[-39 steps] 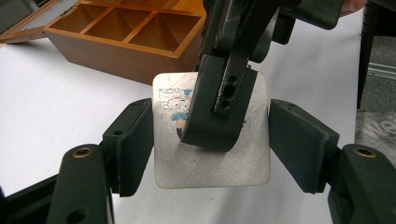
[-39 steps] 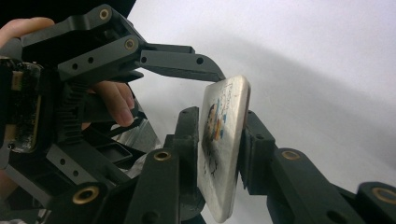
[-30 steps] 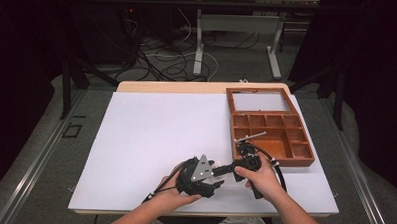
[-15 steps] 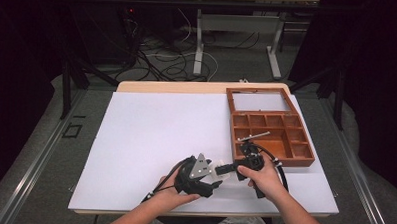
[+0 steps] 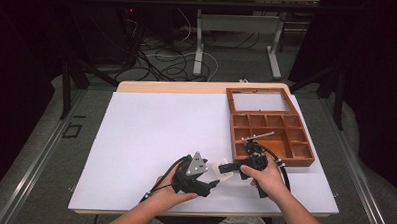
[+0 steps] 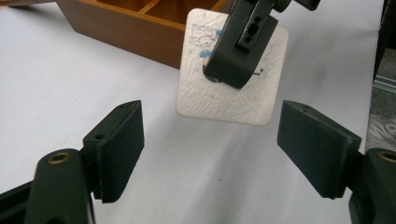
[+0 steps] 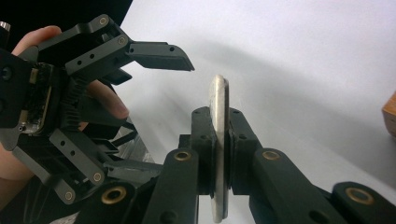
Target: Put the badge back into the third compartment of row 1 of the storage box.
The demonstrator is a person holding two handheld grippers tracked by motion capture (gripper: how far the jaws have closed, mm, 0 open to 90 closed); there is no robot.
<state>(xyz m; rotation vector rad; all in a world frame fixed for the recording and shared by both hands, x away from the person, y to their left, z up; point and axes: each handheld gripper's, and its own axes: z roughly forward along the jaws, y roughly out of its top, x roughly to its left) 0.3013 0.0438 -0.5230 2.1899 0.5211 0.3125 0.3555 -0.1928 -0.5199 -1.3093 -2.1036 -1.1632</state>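
White card (image 6: 231,95) clamped in right hand-held gripper (image 5: 228,168); left hand-held gripper (image 5: 210,185) just opened, empty

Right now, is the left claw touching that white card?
Apart. The left gripper view shows the left claw open, both pads clear of the white card.

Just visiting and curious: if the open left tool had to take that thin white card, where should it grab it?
Probably the free lower edge of the white card, pads on its flat faces, since the right tool clamps the upper part. The left tool, its jaws just opened, faces it from below.
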